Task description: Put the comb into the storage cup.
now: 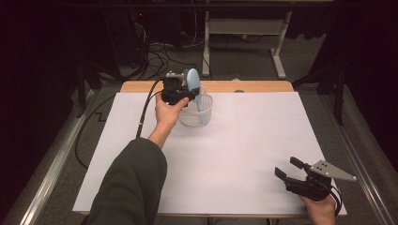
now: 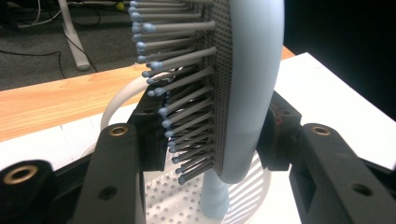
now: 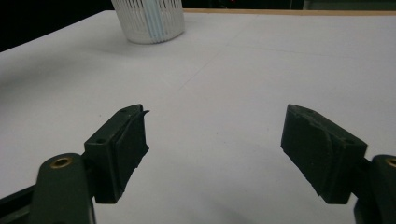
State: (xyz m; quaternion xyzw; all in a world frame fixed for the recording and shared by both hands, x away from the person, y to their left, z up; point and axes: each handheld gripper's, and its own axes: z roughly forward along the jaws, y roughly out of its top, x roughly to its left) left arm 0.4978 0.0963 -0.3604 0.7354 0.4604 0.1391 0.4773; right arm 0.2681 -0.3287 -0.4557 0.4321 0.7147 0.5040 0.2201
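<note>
Clearly the pale blue hairbrush (image 2: pixel 247 88) is the thing being worked: it stands nearly upright with its handle down inside the white perforated basket (image 1: pixel 196 112), which sits on the white paper toward the far left of the bench (image 1: pixel 263 86). Its oval head rises above the basket rim, bristles facing one side. The left gripper (image 1: pixel 179 92) has its fingers (image 2: pixel 149 135) pinching the head, one pressing into the bristled face, the other against the smooth back, so the brush sits squarely between them rather than beside them. From this, the step in hand looks like setting the brush into the basket, or just as plausibly drawing it out; the pictures alone do not settle which. If it is being placed, the next move calls for loosening the grip so the handle settles against the basket floor and the head leans on the rim, then backing away without snagging the bristles. If it is being lifted, it calls for a straight rise so the light basket does not tip. The right gripper (image 1: pixel 300 177) rests well apart at the near right corner of the paper, its fingers spread wide with nothing between them.
</note>
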